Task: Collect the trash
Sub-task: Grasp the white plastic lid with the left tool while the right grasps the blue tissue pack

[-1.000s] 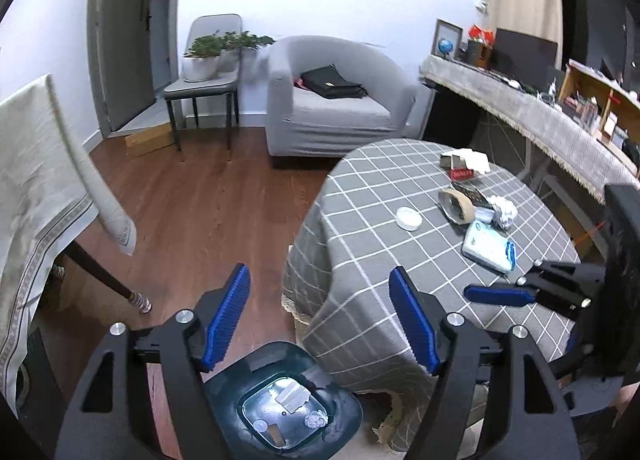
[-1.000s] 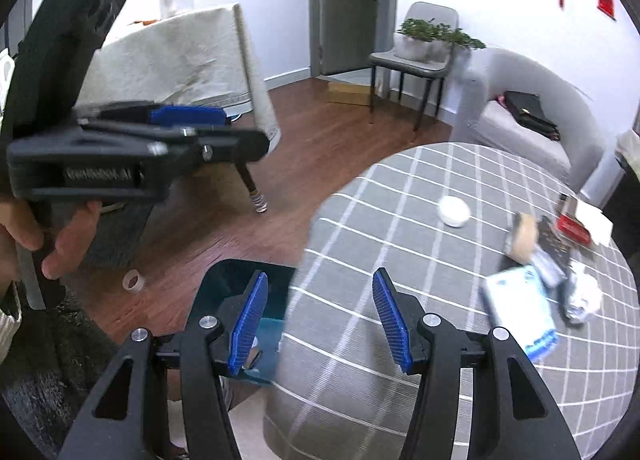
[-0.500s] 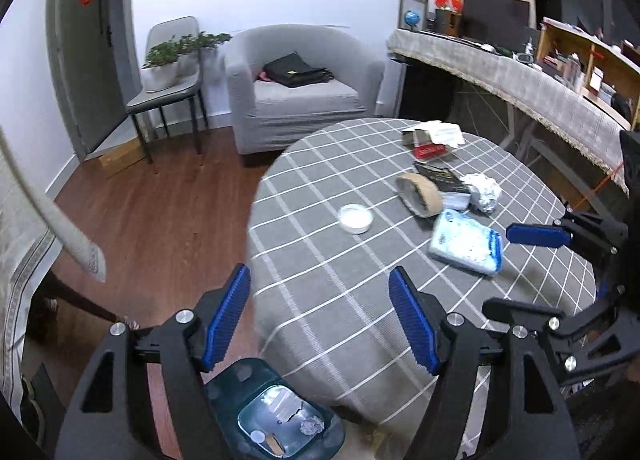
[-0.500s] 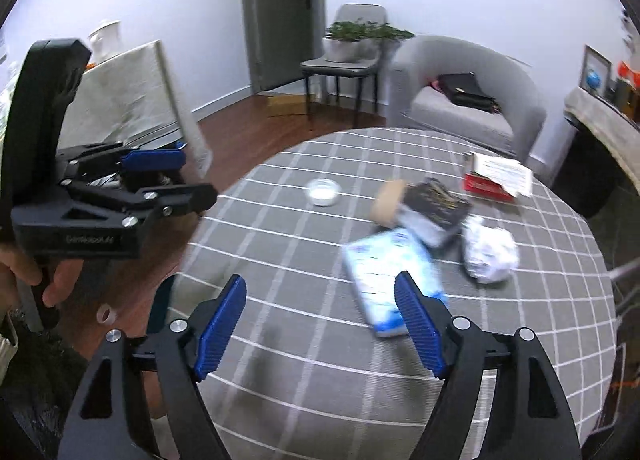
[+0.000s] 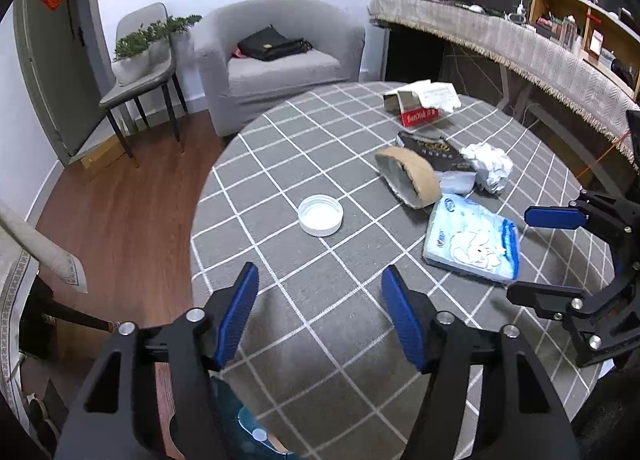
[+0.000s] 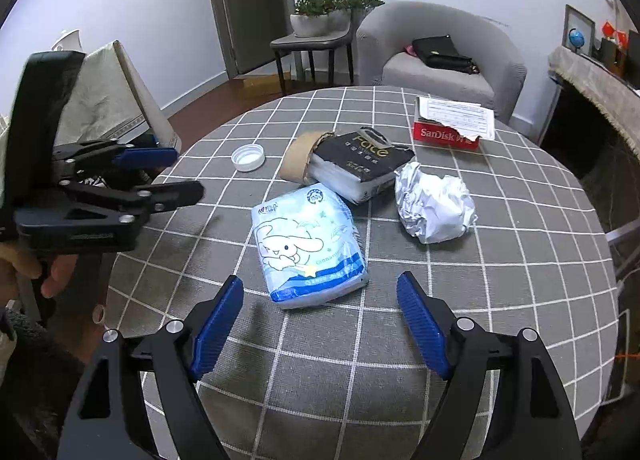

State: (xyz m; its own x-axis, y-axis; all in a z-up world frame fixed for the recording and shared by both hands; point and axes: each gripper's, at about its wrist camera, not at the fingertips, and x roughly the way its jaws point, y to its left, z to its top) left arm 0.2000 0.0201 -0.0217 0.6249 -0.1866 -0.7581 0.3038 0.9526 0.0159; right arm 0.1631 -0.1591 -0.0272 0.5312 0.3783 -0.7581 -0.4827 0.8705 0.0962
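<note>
Six pieces of trash lie uncollected on the checked round table [image 6: 520, 300]: a blue tissue pack [image 6: 308, 244], crumpled paper ball [image 6: 434, 205], black pouch [image 6: 360, 167], cardboard roll [image 6: 298, 155], white lid [image 6: 248, 157] and torn red box [image 6: 446, 135]. Both claws are released and hold nothing; the right gripper [image 6: 320, 324] hovers just short of the tissue pack, the left gripper [image 5: 318, 314] near the table's edge. A teal bin [image 5: 244, 432] below already holds scraps, so most collecting likely remains.
</note>
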